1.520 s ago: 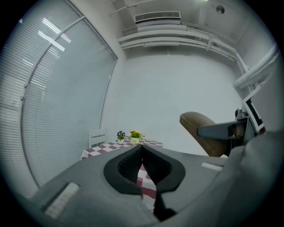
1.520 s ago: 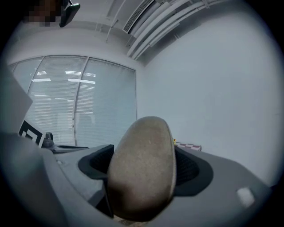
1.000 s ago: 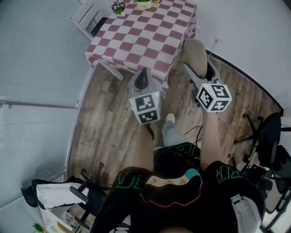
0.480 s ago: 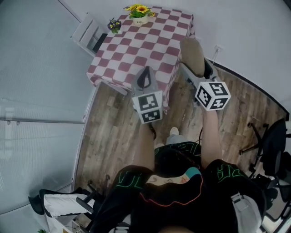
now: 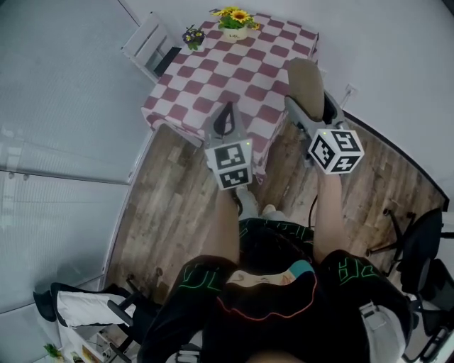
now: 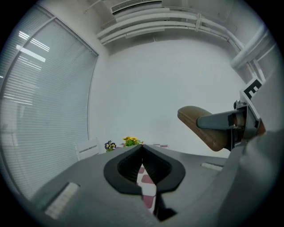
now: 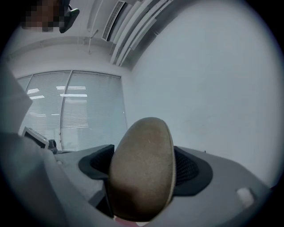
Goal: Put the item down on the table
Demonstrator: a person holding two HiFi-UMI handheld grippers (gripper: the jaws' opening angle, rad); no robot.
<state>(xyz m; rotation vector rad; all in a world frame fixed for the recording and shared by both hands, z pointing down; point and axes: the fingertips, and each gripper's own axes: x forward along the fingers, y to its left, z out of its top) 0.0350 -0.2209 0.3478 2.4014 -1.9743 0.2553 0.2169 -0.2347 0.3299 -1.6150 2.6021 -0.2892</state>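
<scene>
Clasping tan item [image 5: 303, 81] — slipper, perhaps — right gripper [image 5: 312, 106] hovers.

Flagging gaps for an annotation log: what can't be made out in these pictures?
Brown item: its lower end, right gripper view, buried between the right tongs.
Table: part of the near edge, head view, covered by the left tongs.
Flower pot: its label, head view, too small.

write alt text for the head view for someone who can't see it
Seen from above, the right gripper clamps a tan oval item near the edge of a table with a red-and-white checked cloth. The left gripper beside it is shut and empty; flowers stand at the table's far end.
</scene>
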